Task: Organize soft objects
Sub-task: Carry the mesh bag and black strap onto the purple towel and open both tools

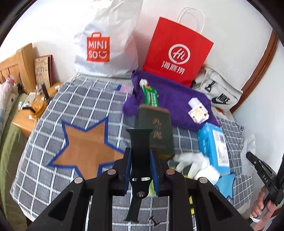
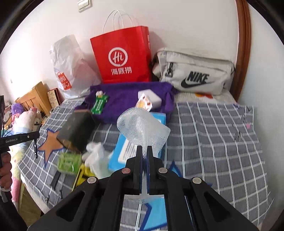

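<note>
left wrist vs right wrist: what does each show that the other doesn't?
Left wrist only: the left gripper shut on a black watch strap, and the full MINISO logo on the white plastic bag.
Right wrist only: the right gripper shut on a white mesh netting, a wall switch, and a green packet.
Both: the red paper bag, purple towel, Nike bag and checked bedcover.

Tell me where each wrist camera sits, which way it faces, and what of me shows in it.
Left wrist: on the left gripper, looking down its fingers at the bed; jaws pinch a black strap; the other hand shows at right.
Right wrist: on the right gripper, facing the wall; jaws shut on white mesh; a hand at left.
Shared: red paper bag, purple towel.
</note>
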Action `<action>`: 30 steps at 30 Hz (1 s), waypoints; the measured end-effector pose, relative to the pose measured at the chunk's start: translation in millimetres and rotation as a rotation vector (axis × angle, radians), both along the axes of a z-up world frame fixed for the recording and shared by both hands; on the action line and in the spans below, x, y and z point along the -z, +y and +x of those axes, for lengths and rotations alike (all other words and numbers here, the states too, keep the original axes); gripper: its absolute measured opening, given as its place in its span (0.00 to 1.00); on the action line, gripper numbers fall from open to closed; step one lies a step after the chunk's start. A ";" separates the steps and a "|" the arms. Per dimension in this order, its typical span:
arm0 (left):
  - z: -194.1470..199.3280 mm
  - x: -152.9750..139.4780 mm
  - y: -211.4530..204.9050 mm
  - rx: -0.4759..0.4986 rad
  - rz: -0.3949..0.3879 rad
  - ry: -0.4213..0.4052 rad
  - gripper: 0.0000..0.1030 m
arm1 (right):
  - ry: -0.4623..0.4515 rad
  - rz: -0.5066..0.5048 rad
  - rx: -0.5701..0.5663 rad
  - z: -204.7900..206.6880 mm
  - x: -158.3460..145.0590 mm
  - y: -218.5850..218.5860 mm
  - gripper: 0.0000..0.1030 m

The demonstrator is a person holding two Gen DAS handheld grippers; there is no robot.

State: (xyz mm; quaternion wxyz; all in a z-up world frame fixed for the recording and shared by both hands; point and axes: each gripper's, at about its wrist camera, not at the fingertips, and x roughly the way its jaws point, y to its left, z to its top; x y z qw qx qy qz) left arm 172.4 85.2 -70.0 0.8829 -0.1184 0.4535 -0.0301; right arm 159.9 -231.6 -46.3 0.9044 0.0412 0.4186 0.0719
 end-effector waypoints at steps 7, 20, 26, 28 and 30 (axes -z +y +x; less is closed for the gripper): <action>40.6 -11.3 -6.2 0.003 0.003 -0.003 0.19 | -0.024 0.011 -0.027 44.6 -16.7 7.5 0.03; 124.3 -17.4 -10.0 0.013 -0.004 -0.004 0.19 | -0.015 0.009 -0.025 128.6 -9.8 11.4 0.03; 156.3 -5.8 -16.1 0.028 -0.017 0.020 0.19 | 0.000 0.004 -0.018 161.7 -1.1 12.0 0.03; 167.0 -0.2 -19.1 0.033 -0.014 0.032 0.19 | 0.006 0.002 -0.021 172.1 1.4 12.9 0.03; 175.7 4.3 -20.8 0.033 -0.014 0.041 0.19 | 0.014 0.001 -0.023 183.3 4.7 14.1 0.03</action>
